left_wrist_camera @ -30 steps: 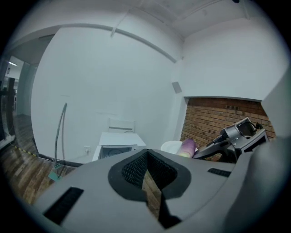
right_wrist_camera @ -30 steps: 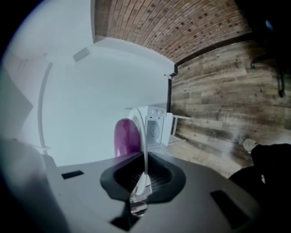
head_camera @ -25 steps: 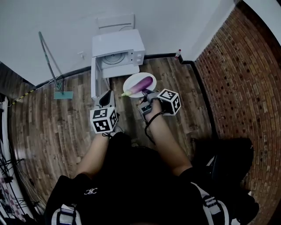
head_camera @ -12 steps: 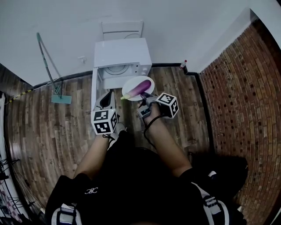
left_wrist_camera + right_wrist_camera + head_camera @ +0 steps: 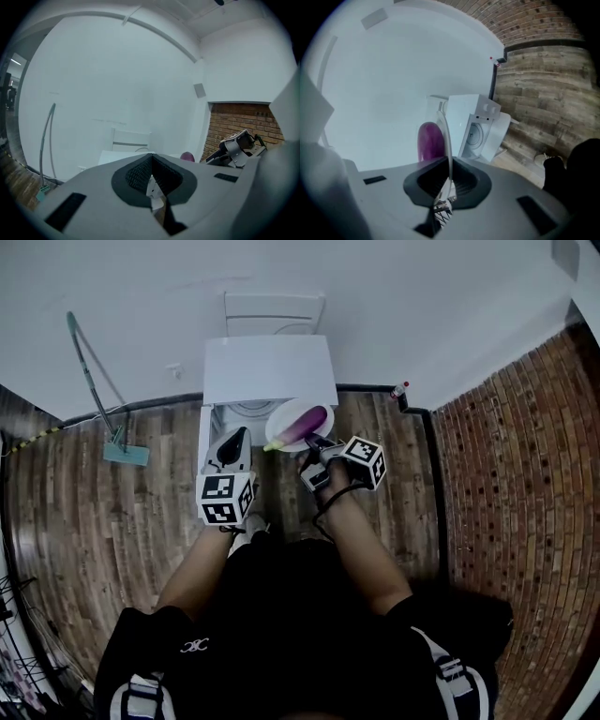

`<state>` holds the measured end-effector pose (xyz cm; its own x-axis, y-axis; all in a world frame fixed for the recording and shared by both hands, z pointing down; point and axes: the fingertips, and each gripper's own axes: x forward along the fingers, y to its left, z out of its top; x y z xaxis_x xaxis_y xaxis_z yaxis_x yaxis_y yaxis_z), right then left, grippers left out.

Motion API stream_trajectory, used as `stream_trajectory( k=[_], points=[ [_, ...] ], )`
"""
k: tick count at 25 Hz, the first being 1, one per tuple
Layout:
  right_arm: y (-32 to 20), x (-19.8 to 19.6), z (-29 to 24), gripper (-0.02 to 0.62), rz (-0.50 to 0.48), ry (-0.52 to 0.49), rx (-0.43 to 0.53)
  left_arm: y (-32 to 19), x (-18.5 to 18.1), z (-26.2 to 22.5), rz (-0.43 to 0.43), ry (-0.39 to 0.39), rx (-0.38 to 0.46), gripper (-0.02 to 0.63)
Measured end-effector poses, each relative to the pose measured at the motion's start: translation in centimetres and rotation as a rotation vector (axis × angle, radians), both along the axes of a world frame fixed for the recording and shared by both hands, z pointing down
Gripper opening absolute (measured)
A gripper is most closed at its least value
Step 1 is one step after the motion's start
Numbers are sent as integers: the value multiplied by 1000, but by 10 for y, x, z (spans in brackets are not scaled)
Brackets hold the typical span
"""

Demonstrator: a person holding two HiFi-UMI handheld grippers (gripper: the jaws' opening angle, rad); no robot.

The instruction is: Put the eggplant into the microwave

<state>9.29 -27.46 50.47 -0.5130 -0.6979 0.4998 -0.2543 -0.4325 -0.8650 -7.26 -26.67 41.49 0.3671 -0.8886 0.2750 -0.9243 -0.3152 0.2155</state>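
Purple, glossy and plump, the eggplant (image 5: 305,425) lay slantwise across a white plate (image 5: 284,416), stalk end towards the plate's left edge. The plate hung in the air before the microwave (image 5: 270,371), which stood on the wooden floor (image 5: 112,521) at its far edge against the white wall.

The right gripper (image 5: 313,440) was clamped narrowly on the plate's near rim. The left gripper (image 5: 232,442) had its jaws together, with nothing seen held.

Judgement: the eggplant looks firm, fairly light and smooth-skinned, so it is liable to roll or slide if the plate tips. The plate is stiff, breakable and carried by one rim pinch only, so it wants keeping level. If lifted directly, the eggplant's thick middle is the place to grip.

The microwave door (image 5: 201,432) stood open at the opening's left, close to the left gripper. A mop (image 5: 94,381) and a small bottle (image 5: 401,390) stood well clear.
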Motion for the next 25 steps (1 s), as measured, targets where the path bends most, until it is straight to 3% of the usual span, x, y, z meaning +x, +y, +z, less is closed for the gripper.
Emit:
stream_trajectory(
  k=[7,16,21,25],
  points=[
    [-20,-18,30,26,-133,25,-60,-20,-15,13,-98,-13,-29,0],
    [-32,-35,56,26,-336,-1,-82,8,-32,30,-332,-5,-57,0],
    [-25,-46,82,25,-389,-23,-123,29,-29,59,-420,2,-89,0],
    [-25,-55,111,26,-374,-29,-137,34,-25,87,-434,-10,-95,0]
  ],
)
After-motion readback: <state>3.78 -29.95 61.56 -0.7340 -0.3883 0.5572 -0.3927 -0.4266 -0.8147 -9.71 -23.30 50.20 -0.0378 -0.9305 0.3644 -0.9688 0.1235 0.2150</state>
